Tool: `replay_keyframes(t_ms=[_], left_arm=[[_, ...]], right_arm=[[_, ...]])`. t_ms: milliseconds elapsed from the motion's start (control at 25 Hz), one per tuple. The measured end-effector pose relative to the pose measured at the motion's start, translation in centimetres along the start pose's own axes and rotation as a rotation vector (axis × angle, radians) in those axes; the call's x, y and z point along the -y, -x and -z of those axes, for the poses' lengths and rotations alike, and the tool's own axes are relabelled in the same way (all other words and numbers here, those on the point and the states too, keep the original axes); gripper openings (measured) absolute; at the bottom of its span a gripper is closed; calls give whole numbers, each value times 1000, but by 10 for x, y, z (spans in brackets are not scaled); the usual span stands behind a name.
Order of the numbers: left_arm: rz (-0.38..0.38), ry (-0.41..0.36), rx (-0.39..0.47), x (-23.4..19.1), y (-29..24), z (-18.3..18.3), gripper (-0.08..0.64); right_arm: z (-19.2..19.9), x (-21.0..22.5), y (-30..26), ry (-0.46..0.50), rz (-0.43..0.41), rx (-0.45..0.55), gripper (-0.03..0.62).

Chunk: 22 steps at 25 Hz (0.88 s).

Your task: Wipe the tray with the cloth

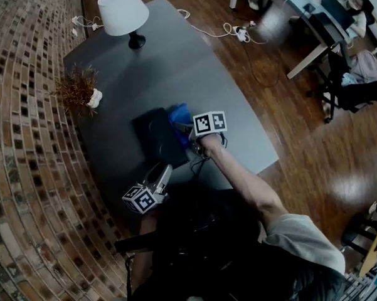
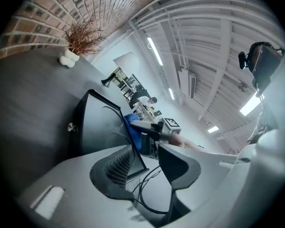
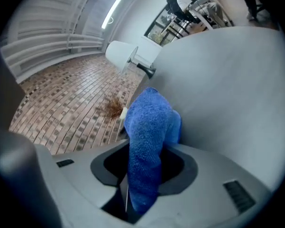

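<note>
The blue cloth (image 3: 149, 137) is soft, light and floppy, and the right gripper (image 3: 147, 177) is clamped on its bunched part, at the right edge of the tray (image 1: 155, 137) in the middle of the head view. The tray looks flat and stiff and may slide on the tabletop (image 1: 175, 61), so the left gripper (image 2: 149, 167), jaws apart and empty, could hold its near edge

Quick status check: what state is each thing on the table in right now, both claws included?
Blue terry cloth: bunched, gripped at the tray's far right corner.
Right claw: shut on the cloth.
Left claw: open, gripping nothing, by the tray's near edge.
Dark rectangular tray: lying flat on the grey table.
White-shaded lamp: upright.
Dried plant in small white vase: upright.
</note>
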<state>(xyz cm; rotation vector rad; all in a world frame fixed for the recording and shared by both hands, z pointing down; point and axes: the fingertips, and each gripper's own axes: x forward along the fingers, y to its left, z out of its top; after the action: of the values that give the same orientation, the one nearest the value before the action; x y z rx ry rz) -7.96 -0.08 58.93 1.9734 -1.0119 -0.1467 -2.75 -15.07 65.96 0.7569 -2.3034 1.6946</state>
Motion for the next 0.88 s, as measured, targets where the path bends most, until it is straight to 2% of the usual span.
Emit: replay_keyframes(t_ms=[200,280,360,480,600,680,800,880], left_arm=[[16,26,4,5,-9,4,160],[13,26,0,5,-11,5,160],[5,24,-2,5,-9,5,160],[4,34,6,6,-10,3,160],[5,42,16,5,-10,6,160],[0,59,37,4,-9,5,125],[-3,86,65,3,-7,0,112],[-3,92,63,4,-7,1,112]], right_arm=[[126,-6,75,91,-9,-287,149],[140,-2,93,128,9,-324,147],[106,-4,92,170,21,-225,147],[20,-17,65,235,25,-2,149],[-31,-39,34,321,17,77,150],[-42,-53,15,493,41,47,151],[-21,-62,-7,784,69,-122,151],[12,-61,-2,867,65,-222,152]])
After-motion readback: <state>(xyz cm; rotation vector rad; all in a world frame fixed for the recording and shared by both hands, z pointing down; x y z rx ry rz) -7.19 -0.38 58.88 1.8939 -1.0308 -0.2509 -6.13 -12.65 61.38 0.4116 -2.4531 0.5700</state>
